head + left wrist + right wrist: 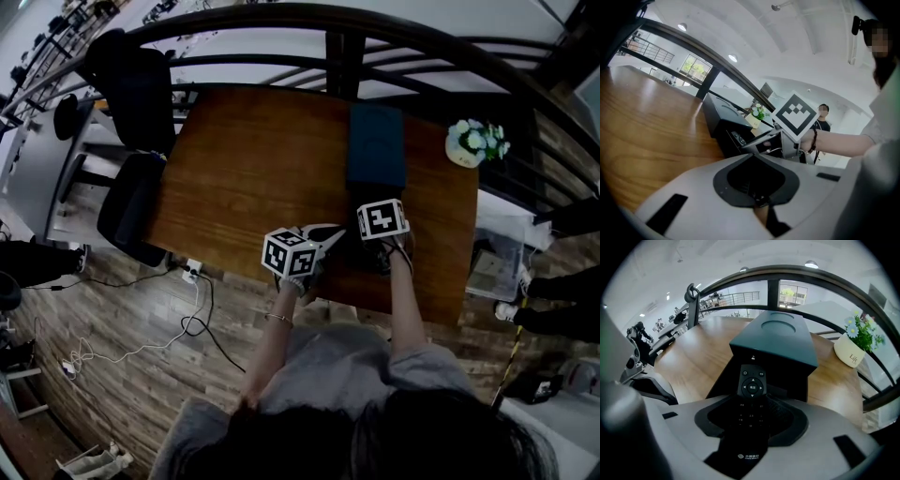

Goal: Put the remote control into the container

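Note:
A black remote control (751,389) with a round button pad lies lengthwise in my right gripper (751,422), which is shut on it. Its front end points at the dark near face of the teal container (780,339), a long box on the wooden table (253,159). From the head view the container (376,145) sits at the table's far right, with the right gripper (382,246) just before its near end. My left gripper (322,242) hovers close to the left of it, jaws together and empty. The left gripper view shows the remote (738,138) beside the container (721,118).
A white pot of flowers (855,347) stands on the table to the container's right, near the edge. A curved dark railing (309,19) runs behind the table. A black office chair (131,141) stands at the table's left end. Cables (192,314) lie on the floor.

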### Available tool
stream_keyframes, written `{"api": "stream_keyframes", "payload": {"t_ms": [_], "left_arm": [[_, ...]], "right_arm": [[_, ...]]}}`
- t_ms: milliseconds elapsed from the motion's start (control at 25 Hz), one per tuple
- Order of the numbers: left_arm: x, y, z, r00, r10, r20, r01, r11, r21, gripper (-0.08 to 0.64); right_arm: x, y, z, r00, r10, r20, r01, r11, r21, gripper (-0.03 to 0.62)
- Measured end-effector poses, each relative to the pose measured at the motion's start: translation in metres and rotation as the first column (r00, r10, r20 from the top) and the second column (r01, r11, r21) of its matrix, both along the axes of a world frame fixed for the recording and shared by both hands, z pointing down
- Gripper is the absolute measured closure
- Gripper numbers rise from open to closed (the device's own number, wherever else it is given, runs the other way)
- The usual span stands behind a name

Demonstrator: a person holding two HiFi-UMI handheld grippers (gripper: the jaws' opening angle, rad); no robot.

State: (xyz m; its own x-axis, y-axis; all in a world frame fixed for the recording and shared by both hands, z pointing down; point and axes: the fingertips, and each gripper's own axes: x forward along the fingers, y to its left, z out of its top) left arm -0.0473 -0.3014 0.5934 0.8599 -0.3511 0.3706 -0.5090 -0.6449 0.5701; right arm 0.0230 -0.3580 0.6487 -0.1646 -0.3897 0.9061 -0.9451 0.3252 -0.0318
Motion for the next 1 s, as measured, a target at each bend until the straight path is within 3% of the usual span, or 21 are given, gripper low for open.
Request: {"api": "stream_keyframes", "payload": {"t_ms": [120, 440, 1000], "left_arm": [[-0.001, -0.002, 0.0, 1.0, -0.005, -0.007, 0.005, 1.0, -0.003, 0.557], [-0.003, -0.002, 0.002, 1.0, -0.005, 0.002, 0.005, 1.0, -0.011, 0.557], [-0.004, 0.0, 0.0, 1.0, -0.006, 0.008, 0.006, 1.0, -0.007, 0.557]], "right_arm": [[0.003, 0.001, 0.004, 0.999, -0.001, -0.033, 0.001, 1.0, -0.022, 0.387], [-0.009, 0.001, 0.017, 1.0, -0.017, -0.019, 0.016, 0.998, -0.06, 0.387], [-0.008, 0.002, 0.014, 0.999, -0.025, -0.041, 0.022, 0.998, -0.053, 0.385]]}}
